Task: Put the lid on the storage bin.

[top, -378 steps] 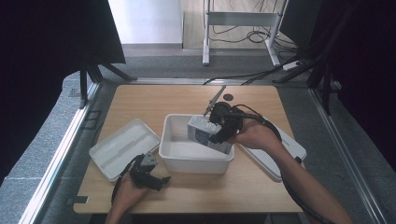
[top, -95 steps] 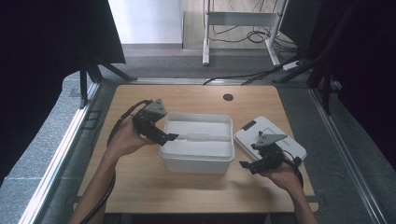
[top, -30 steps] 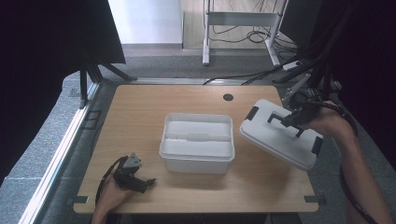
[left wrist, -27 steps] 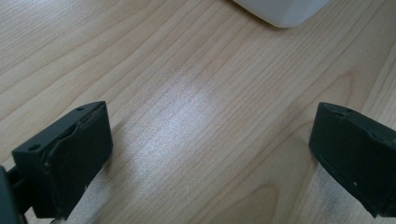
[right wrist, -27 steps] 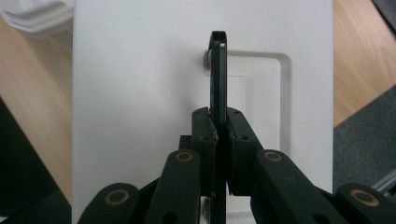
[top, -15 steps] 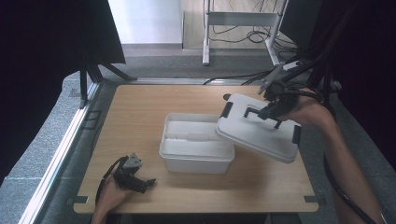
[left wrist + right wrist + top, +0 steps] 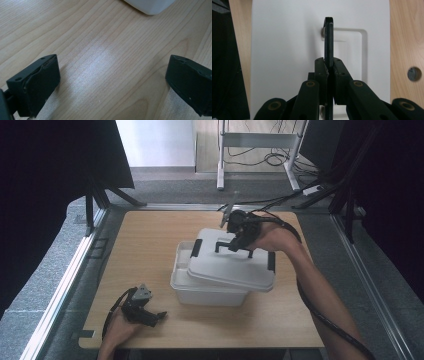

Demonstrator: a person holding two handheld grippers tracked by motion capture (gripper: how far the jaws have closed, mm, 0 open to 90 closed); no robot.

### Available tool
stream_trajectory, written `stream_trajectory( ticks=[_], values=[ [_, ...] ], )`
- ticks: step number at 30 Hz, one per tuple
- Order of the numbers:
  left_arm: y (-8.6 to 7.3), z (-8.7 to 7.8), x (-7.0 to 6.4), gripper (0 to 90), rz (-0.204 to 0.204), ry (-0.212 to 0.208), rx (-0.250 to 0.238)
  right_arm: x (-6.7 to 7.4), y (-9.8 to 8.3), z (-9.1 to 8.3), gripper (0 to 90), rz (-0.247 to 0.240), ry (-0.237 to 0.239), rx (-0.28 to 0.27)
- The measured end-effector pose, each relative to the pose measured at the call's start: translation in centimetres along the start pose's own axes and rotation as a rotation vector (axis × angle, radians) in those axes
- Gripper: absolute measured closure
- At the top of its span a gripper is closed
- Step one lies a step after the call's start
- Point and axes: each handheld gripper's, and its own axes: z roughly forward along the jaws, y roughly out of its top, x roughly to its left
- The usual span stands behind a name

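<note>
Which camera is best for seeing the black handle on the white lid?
The right gripper view: the handle stands close up, edge-on, pinched between the right gripper jaws above the lid. The high view shows the handle small but with its whole shape, the lid tilted over the white box. The left gripper view shows table and a box corner.

Right tongs [image 7: 235, 240] pinch tight, forearm stretched far forward; left tongs [image 7: 150, 312] rest low, jaws wide apart.
</note>
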Motion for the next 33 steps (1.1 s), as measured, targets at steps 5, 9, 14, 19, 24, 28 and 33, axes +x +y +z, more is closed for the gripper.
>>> stream_trajectory(
  ticks=[5,9,14,19,24,28,33],
  values=[
    [0.0,0.0,0.0,0.0,0.003,-0.002,0.002,0.3,2.5,2.0,84.2,-0.043,0.016,0.009],
    [0.0,0.0,0.0,0.0,0.004,-0.002,0.003,0.5,3.6,3.5,84.2,-0.068,0.035,0.012],
    [0.0,0.0,0.0,0.0,0.004,-0.002,0.002,1.0,4.4,4.8,84.1,-0.112,0.061,0.027],
    [0.0,0.0,0.0,0.0,0.003,-0.003,0.001,1.0,4.8,5.9,83.7,-0.116,0.046,0.089],
    [0.0,0.0,0.0,0.0,0.004,-0.003,0.002,1.2,4.6,6.2,82.0,-0.119,0.052,0.075],
    [0.0,0.0,0.0,0.0,0.005,-0.001,0.003,1.3,4.2,5.4,56.7,-0.122,0.057,0.010],
    [0.0,0.0,0.0,0.0,0.004,-0.001,0.002,1.3,2.9,3.9,28.1,-0.084,-0.007,-0.072]
  ],
)
